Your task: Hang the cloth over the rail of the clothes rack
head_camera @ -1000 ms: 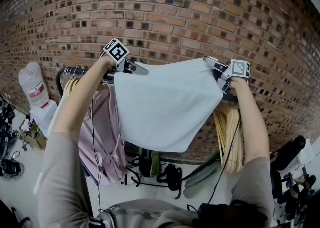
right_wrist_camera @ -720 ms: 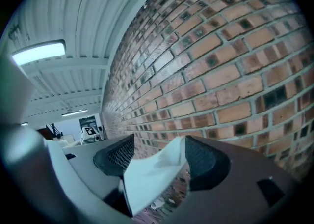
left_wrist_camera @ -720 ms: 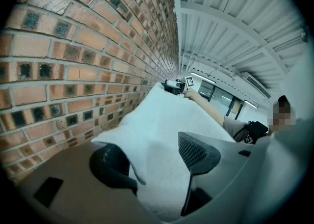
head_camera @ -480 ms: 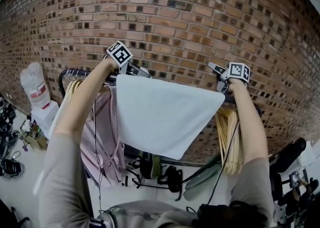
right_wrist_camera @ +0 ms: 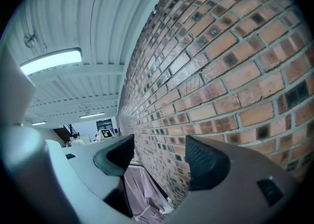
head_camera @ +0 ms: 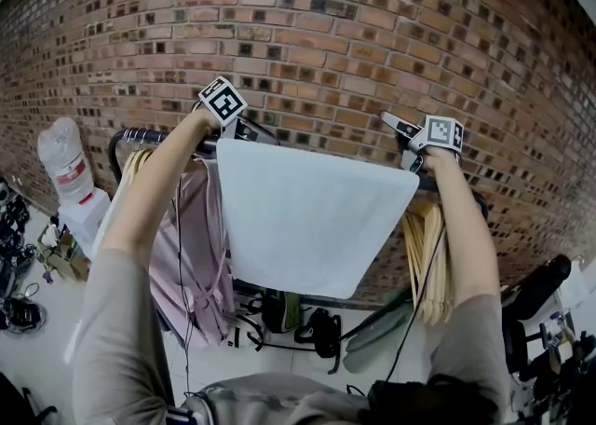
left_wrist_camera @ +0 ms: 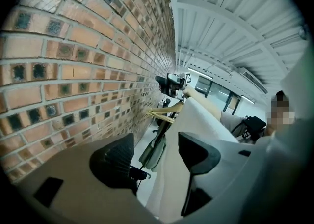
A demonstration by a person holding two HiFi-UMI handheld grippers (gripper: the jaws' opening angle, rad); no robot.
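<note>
Cloth [head_camera: 312, 223] draped over rail [head_camera: 149, 133], hanging flat at approx. ctr of head view. L gripper [head_camera: 250, 130] at cloth's 10 o'clock corner: jaws apart, cloth edge in gap, not clamped. R gripper [head_camera: 399, 130] at 2 o'clock corner: jaws wide, empty. Pink garment [head_camera: 191, 246] at cloth's 9 o'clock, wooden hangers [head_camera: 428, 255] at 3 o'clock.

— Status of rail [head_camera: 116, 139]?
— Covered along mid-span by cloth [head_camera: 307, 218]; only bent left end and short right stub showing.
— Pink garment [head_camera: 191, 246]?
— Partly masked by left forearm [head_camera: 154, 190] and cloth.
— Wooden hangers [head_camera: 430, 265]?
— Tops lost behind right forearm [head_camera: 461, 227].
— Floor clutter [head_camera: 17, 307]?
— Cut by left edge; too small to identify.
</note>
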